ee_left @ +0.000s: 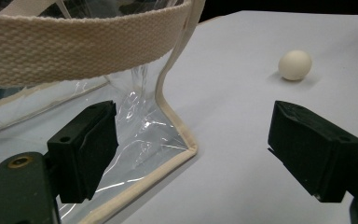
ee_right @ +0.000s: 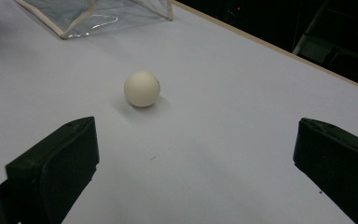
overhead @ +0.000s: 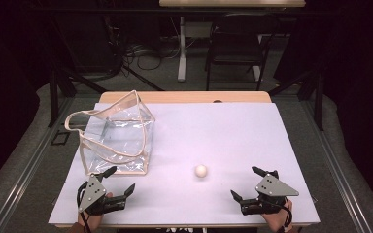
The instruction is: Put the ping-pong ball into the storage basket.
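Observation:
A small white ball (overhead: 201,171) (ee_left: 295,65) (ee_right: 141,88) rests on the white table top (overhead: 213,136), near the front middle. A clear plastic bag with cream fabric trim and strap (overhead: 116,133) (ee_left: 74,42) (ee_right: 98,11) stands at the left. My left gripper (overhead: 122,179) (ee_left: 193,149) sits open at the front left, just before the bag's near corner, nothing between its jaws. My right gripper (overhead: 247,182) (ee_right: 196,168) is open at the front right, pointing toward the ball, which lies a short way ahead of its jaws.
The table's far wooden edge (overhead: 184,97) shows behind the white top. Beyond it stand a dark chair (overhead: 235,43) and a table leg (overhead: 181,48) with cables on the floor. Bare surface stretches across the right half (overhead: 252,141).

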`<state>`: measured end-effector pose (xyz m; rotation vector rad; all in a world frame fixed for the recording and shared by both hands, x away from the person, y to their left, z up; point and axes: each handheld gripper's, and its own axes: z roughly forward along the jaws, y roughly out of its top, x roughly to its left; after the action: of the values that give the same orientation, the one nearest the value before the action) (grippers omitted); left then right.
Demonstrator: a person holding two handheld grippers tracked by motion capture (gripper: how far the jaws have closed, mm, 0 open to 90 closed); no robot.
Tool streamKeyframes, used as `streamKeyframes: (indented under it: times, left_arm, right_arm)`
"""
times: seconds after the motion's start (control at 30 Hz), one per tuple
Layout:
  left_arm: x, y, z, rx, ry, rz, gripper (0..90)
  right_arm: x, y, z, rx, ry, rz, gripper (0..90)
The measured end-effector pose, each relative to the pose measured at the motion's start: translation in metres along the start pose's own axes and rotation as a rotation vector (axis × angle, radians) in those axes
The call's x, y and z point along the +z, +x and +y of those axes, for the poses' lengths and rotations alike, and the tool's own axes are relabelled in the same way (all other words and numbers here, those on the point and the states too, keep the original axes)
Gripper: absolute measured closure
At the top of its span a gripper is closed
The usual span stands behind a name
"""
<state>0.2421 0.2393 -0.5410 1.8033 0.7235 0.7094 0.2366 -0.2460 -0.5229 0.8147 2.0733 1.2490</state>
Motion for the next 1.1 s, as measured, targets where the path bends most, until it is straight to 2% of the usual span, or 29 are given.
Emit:
streamKeyframes:
  times: [0.67, 1.1]
  left_arm:
    - [0.001, 0.0, -0.001, 0.011, 0.011, -0.009, 15.8]
    - [0.001, 0.001, -0.001, 0.018, 0.011, -0.008, 15.8]
  right_arm:
    - [0.003, 0.002, 0.005, -0.015, 0.027, 0.017, 0.0]
    - [0.012, 0.006, 0.017, -0.037, 0.036, 0.027, 0.0]
